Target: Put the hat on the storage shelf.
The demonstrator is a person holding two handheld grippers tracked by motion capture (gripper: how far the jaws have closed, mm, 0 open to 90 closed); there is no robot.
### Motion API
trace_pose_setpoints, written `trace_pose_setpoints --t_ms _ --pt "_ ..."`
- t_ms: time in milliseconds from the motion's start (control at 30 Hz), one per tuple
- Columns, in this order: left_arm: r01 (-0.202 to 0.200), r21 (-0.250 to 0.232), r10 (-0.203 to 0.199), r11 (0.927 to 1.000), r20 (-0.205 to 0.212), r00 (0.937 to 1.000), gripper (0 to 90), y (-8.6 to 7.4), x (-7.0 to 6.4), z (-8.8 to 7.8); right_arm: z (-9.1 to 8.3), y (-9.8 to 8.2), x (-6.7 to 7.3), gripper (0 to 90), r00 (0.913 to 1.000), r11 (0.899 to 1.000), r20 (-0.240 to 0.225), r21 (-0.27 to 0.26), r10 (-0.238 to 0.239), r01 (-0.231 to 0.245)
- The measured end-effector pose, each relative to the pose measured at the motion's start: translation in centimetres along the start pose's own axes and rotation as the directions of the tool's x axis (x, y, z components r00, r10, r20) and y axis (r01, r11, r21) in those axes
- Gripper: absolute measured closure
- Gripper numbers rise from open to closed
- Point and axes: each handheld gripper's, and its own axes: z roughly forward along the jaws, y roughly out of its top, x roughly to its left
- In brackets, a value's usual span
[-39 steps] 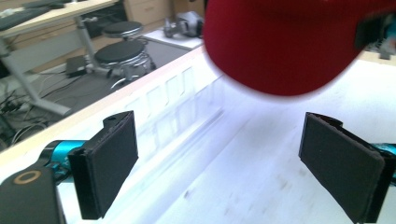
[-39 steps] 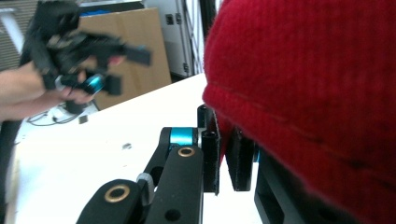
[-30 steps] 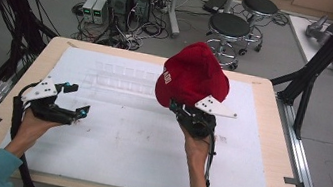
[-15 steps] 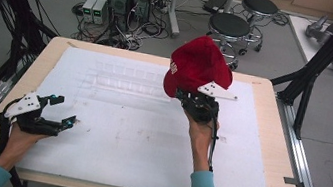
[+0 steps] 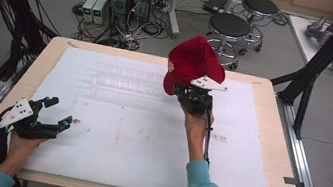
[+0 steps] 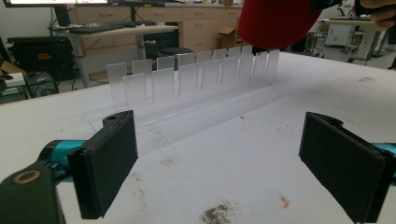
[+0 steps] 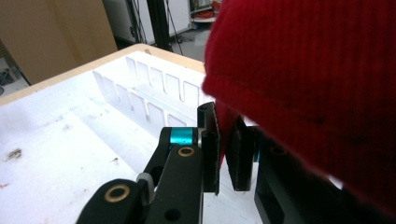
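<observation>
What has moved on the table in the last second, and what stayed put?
The left gripper, jaws open and empty, pulled back toward the person's near-left table edge. The right gripper, shut on the red corduroy cap, carried it slightly farther away. The clear plastic slotted rack stayed put.

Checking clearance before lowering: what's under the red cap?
The clear slotted rack stands on the white board below the red cap, held by the right claw. The cap's inside is hidden.

table [image 5: 266,155]: wooden | white foam sheet [image 5: 147,141] | clear slotted rack [image 5: 126,79]
</observation>
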Motion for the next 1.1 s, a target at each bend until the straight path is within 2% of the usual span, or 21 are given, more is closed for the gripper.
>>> trace_pose_setpoints --t_ms 67,100,467,700,767,933,1100 --pt "-0.013 0.01 0.013 0.9999 -0.005 0.9999 11.9 0.0 -0.1 0.1 0.3 -0.2 -0.1 85.5 1.0 1.0 0.002 0.01 0.0 0.0" --pt "-0.014 0.012 0.015 0.9998 -0.007 0.9999 11.9 0.0 -0.1 0.1 0.4 -0.2 -0.1 85.4 0.9999 1.0 -0.001 0.009 0.014 -0.014" --pt "-0.021 0.015 0.021 0.9997 -0.02 0.9996 12.1 0.0 -0.3 0.1 1.1 -0.3 -0.4 85.4 0.9992 0.999 0.005 0.012 0.04 -0.041" --pt "-0.023 0.014 0.023 0.9996 -0.022 0.9995 12.1 0.0 -0.3 0.1 1.3 0.6 0.7 85.5 0.9989 0.999 0.045 0.05 -0.016 0.013" --pt "-0.024 0.014 0.025 0.9996 -0.022 0.9995 12.1 0.0 -0.3 0.1 1.4 0.7 0.8 85.5 0.9983 0.999 0.056 0.049 -0.018 0.015" --pt "-0.033 0.013 0.033 0.9994 -0.021 0.9992 12.1 0.0 -0.3 0.1 1.6 0.6 0.9 85.4 0.9975 0.999 0.07 0.043 0.009 -0.012" --pt "-0.024 0.009 0.025 0.9997 -0.023 0.9994 12.1 0.0 -0.3 0.1 2.0 0.5 0.8 85.5 0.9972 0.999 0.071 0.036 0.022 -0.025"
